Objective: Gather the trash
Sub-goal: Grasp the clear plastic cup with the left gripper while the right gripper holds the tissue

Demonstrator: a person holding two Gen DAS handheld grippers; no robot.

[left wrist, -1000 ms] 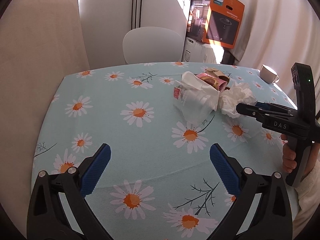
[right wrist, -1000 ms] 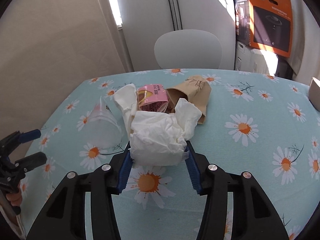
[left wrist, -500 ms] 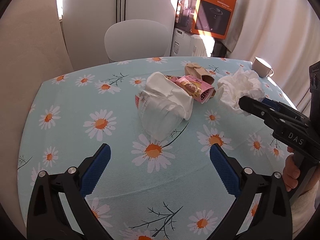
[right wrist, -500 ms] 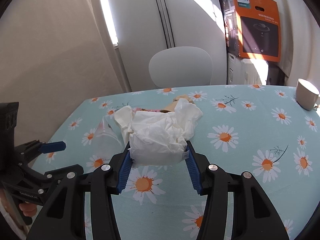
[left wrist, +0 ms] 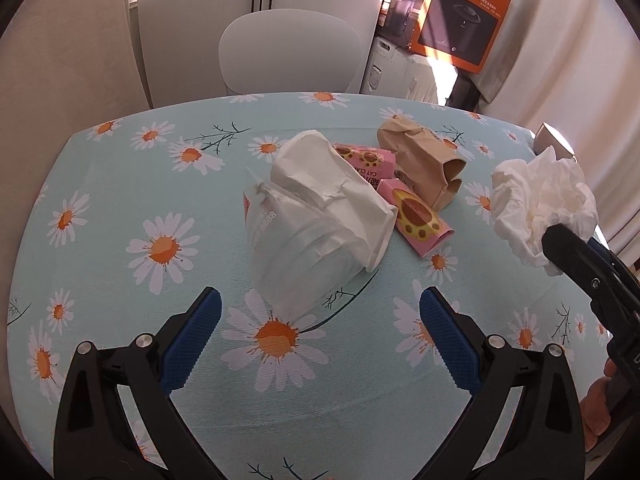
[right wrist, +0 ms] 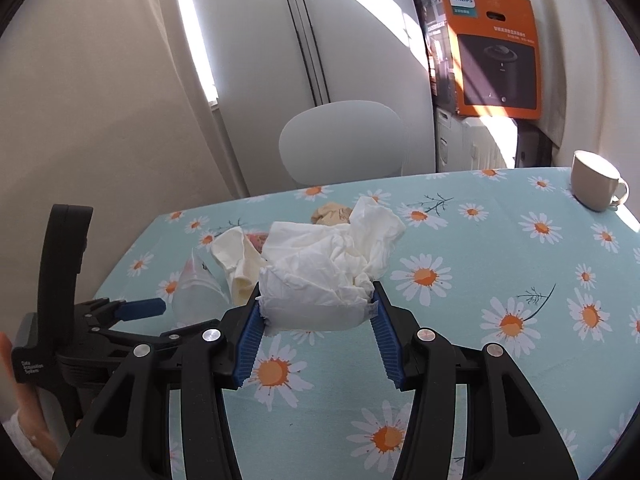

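Sunlight falls on a table (left wrist: 120, 200) covered with a light blue cloth with daisies; behind its far edge stands a white chair (left wrist: 290, 52), and an orange box (left wrist: 464, 20) is further right.

From the left wrist view, the left gripper (left wrist: 320, 320) hovers over the near part of the cloth with its blue pads wide apart and nothing between them. Just ahead of it lies a clear plastic bag (left wrist: 296, 248), touching a folded white paper (left wrist: 332, 184). Beside these are pink wrappers (left wrist: 416, 216) and a crumpled brown paper bag (left wrist: 424, 160). The left side of the cloth is bare up to the edge. At the right, the right gripper (left wrist: 560, 248) holds a white crumpled tissue (left wrist: 540, 204) raised above the table.

From the right wrist view, the right gripper (right wrist: 316, 316) is closed on the crumpled tissue (right wrist: 328, 268), both pads pressing its sides. The left gripper (right wrist: 132, 312) is at the left, near the plastic bag (right wrist: 196, 292). A beige mug (right wrist: 596, 180) stands near the far right edge, well apart from the trash. The cloth between them is bare.
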